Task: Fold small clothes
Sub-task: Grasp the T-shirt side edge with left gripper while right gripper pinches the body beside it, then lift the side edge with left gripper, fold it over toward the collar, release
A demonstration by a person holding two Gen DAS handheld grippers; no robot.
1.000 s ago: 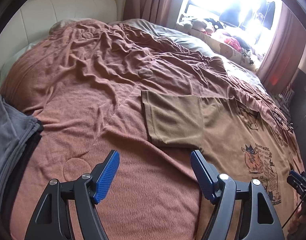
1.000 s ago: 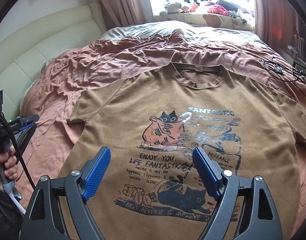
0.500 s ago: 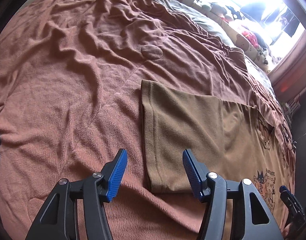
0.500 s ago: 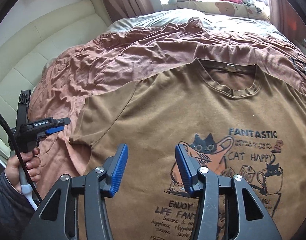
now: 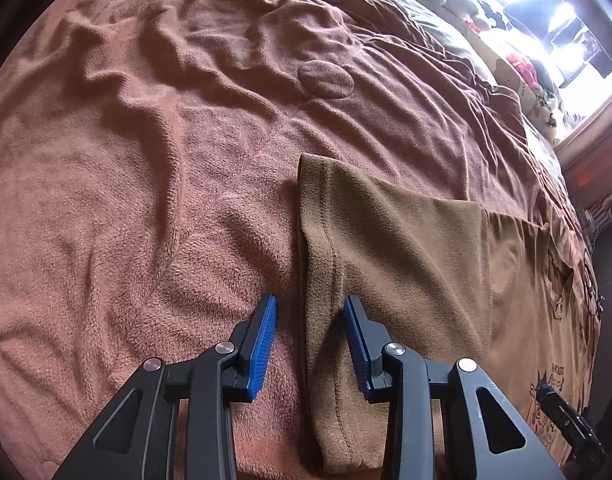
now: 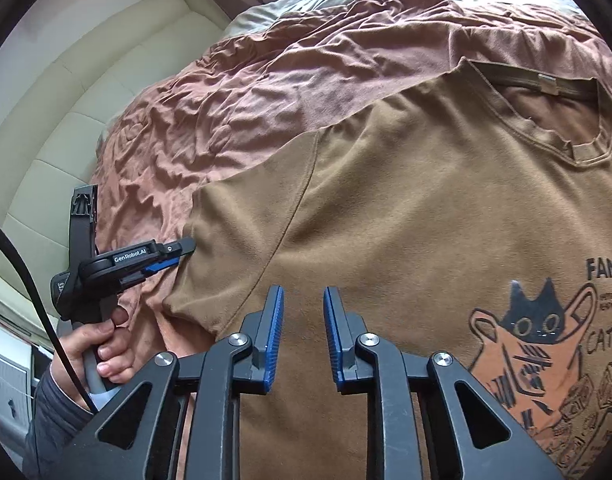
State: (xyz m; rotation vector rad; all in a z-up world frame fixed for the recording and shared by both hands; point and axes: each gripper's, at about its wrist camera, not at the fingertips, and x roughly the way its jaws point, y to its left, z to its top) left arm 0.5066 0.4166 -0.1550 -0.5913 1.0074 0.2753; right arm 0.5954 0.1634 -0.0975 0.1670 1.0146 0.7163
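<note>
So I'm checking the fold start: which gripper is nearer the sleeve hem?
Left. The left gripper straddles the sleeve hem, fingers closing; the right gripper sits over the shirt body.

Both grippers are dropping toward the brown T-shirt (image 6: 405,220), having hovered well above it a moment ago. The left gripper (image 5: 310,322) is now straddling the sleeve's hemmed edge (image 5: 321,240), its jaws closing from a wide spread, pads not yet pressing the cloth. The right gripper (image 6: 304,320) is sliding from the shirt's cat print (image 6: 533,344) toward the shoulder seam, its jaws narrowing too.
</note>
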